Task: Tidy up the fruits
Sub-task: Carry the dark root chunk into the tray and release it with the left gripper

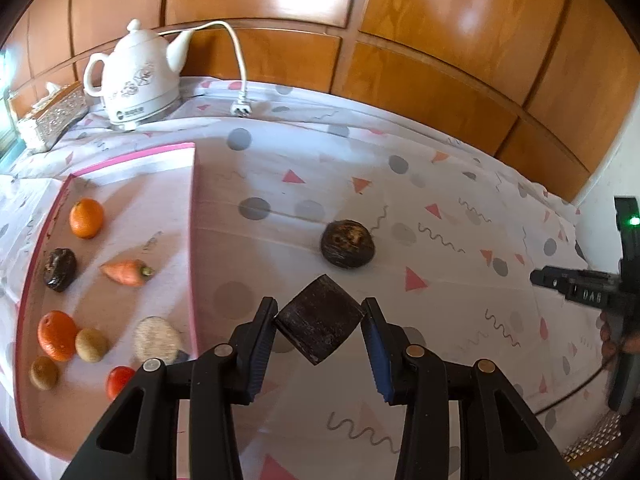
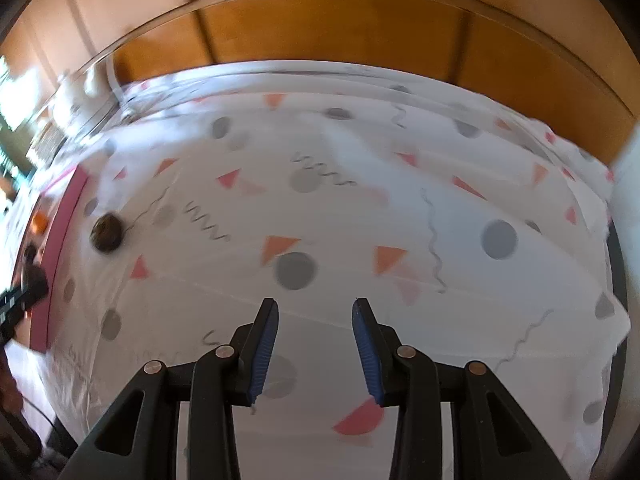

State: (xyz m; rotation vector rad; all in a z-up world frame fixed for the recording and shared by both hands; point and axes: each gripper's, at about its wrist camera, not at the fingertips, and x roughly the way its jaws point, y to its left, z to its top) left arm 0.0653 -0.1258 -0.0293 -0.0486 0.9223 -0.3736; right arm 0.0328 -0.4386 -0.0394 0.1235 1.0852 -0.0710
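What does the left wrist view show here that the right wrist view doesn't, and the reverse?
Only the left wrist view: the left gripper shut on a dark block, the white kettle, and the tray's sorted items, such as the carrot and tomato.

Only the right wrist view: the right gripper's empty, parted jaws and the cloth's right edge.

Both: the patterned tablecloth, the round dark fruit lying loose on it, the tray's pink rim, and the wooden panelling.
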